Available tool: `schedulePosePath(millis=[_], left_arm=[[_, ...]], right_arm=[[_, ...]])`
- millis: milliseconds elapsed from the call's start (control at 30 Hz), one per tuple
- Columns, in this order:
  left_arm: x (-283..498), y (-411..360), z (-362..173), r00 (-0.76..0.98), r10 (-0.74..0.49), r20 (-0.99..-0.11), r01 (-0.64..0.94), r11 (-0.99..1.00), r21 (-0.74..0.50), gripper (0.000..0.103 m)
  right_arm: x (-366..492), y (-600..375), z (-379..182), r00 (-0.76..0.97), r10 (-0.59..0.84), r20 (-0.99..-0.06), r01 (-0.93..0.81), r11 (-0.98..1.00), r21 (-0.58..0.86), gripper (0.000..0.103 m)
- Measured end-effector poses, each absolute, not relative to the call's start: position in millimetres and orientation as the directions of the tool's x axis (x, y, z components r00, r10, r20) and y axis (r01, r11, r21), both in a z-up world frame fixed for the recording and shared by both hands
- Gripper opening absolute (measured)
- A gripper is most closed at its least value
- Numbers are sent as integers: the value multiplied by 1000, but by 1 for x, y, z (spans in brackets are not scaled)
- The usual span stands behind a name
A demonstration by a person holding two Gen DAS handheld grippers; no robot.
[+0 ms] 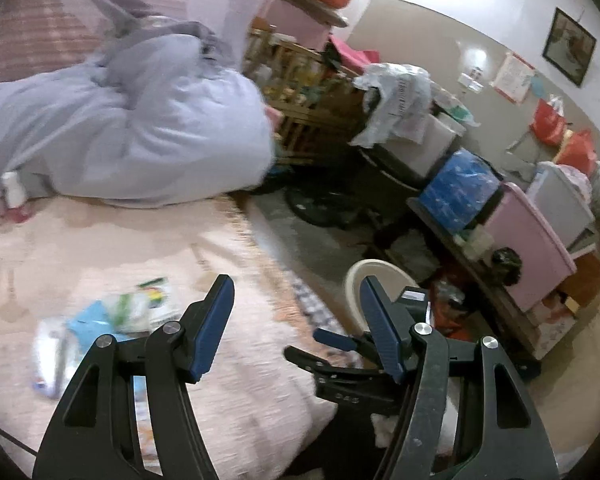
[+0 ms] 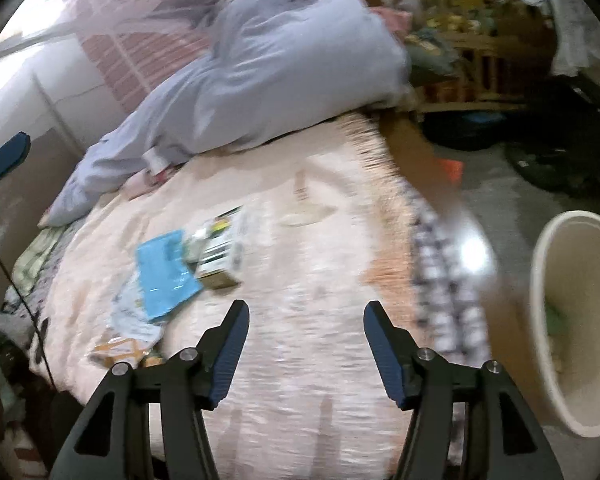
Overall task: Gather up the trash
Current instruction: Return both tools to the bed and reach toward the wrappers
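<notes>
Trash lies on the pink bed cover (image 2: 308, 280): a light blue wrapper (image 2: 166, 272), a small printed box (image 2: 222, 250) and crumpled packets (image 2: 128, 332). The same pile shows blurred in the left wrist view (image 1: 112, 316). A cream bin (image 2: 572, 320) stands beside the bed on the right, also in the left wrist view (image 1: 366, 280). My right gripper (image 2: 306, 314) is open and empty above the cover, right of the pile. My left gripper (image 1: 296, 290) is open and empty over the bed edge. The right gripper (image 1: 332, 350) shows below it.
A grey-blue duvet (image 1: 140, 120) is heaped at the bed's far end, with a small white bottle (image 1: 13, 192) by it. Stacked storage boxes (image 1: 528, 240), a wooden crib (image 1: 300, 92) and bags line the wall across a narrow floor strip (image 1: 312, 240).
</notes>
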State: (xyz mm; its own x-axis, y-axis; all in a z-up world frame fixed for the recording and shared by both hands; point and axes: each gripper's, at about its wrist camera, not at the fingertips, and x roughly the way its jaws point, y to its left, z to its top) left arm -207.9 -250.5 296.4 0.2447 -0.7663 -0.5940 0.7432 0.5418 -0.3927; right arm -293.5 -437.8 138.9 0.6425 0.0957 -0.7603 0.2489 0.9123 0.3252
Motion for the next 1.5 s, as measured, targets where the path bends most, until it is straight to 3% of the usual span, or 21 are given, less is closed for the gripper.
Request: schedulePosePath(millis=[233, 500, 833, 933, 1100, 1133, 1267, 1300, 1333, 1400, 1500], left_arm=[[-183, -187, 290, 360, -696, -621, 674, 654, -342, 64], [-164, -134, 243, 439, -566, -698, 579, 772, -262, 64], [-170, -89, 174, 358, -488, -796, 525, 810, -261, 64], [-175, -91, 158, 309, -487, -817, 534, 800, -274, 64], [-181, -115, 130, 228, -503, -834, 559, 769, -311, 64], [-182, -121, 126, 216, -502, -838, 563, 765, -313, 64], [-186, -144, 109, 183, -498, -848, 586, 748, -312, 63], [-187, -149, 105, 166, -494, -854, 589, 744, -316, 58], [-187, -152, 103, 156, -492, -856, 592, 741, -318, 38], [-189, -157, 102, 154, -481, -863, 596, 742, -307, 13], [-192, -161, 112, 173, -497, -850, 607, 734, -305, 6]], right_arm=[[-259, -384, 129, 607, 220, -763, 108, 929, 353, 58], [-209, -322, 121, 575, 328, -749, -78, 934, 349, 63], [-112, -271, 80, 481, 418, -771, -256, 908, 332, 69], [-92, -269, 60, 451, 384, -806, -219, 923, 317, 68], [-94, -274, 55, 456, 449, -768, -211, 893, 397, 42], [-98, -271, 59, 462, 443, -768, -222, 896, 384, 31], [-125, -269, 88, 523, 410, -747, -262, 912, 316, 31], [-132, -272, 99, 546, 396, -738, -259, 918, 301, 31], [-141, -277, 110, 570, 387, -725, -253, 922, 293, 31], [-156, -285, 127, 601, 378, -704, -245, 926, 288, 31], [-181, -301, 148, 635, 365, -680, -236, 931, 279, 31]])
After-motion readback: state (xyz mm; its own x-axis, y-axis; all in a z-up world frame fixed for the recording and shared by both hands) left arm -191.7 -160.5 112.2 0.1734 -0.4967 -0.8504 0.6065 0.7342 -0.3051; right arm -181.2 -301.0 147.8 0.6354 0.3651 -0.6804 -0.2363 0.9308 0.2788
